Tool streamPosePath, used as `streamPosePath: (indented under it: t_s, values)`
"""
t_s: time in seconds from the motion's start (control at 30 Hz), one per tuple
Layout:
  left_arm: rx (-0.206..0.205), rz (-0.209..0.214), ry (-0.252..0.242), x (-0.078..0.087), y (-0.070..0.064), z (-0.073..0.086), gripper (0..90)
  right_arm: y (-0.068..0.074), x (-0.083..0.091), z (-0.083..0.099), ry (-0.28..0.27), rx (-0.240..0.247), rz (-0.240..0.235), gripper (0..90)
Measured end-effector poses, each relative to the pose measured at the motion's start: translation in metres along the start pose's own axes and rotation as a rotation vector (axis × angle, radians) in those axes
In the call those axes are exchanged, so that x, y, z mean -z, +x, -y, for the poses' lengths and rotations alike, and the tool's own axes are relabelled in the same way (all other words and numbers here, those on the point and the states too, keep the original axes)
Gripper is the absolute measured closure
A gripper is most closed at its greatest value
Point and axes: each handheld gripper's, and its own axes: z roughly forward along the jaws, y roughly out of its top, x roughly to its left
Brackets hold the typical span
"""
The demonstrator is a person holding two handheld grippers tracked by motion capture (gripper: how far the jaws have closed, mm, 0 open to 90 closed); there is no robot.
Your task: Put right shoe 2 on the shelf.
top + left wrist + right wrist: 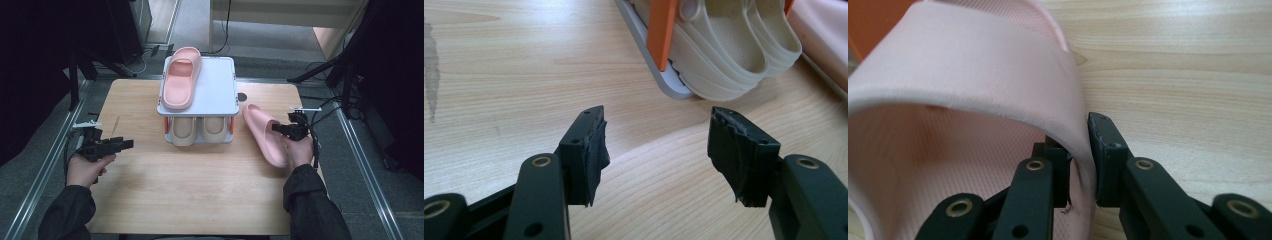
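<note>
1. Right gripper [283,129] clamping the strap edge of the loose pink slipper [263,134], lying on the table [200,190] just right of the shoe rack [216,95]. Jaws pinching the strap wall from both sides in the right gripper view, one inside, one outside.
2. Matching pink slipper [181,77] already sitting on the rack's top shelf, left half. Right half looking free, so probably heading there.
3. Lifting high enough for sole and toe to be clearing the shelf edge, then lowering flat beside its mate, same direction. Keeping the pinch deep, since soft foam is likely flexing and slipping.
4. Left gripper [129,144] hovering wide open, holding nothing, pointing at the beige slippers [734,50] on the lower shelf. Staying clear of the path, or steadying the rack if wobbling.
5. Hard to tell: slipper heel partly hiding behind the right hand in the high view; rack's far side cut off in the left gripper view.
</note>
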Motion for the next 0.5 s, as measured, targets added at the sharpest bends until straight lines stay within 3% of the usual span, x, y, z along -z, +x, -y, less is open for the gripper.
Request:
streamPosePath:
  t_s: [0.17,0.43,0.5]
  values:
    - [-0.003,0.0,-0.001,0.0,0.002,-0.002,40.8,0.006,0.008,-0.007,-0.022,0.025,0.032,80.8]
    - [-0.011,0.018,0.022,-0.009,-0.002,-0.005,40.9,0.009,0.02,-0.031,-0.024,-0.004,0.02,80.6]
    - [-0.02,0.029,0.028,-0.012,-0.004,-0.004,41.0,0.012,0.022,-0.04,-0.01,0.024,0.034,80.6]
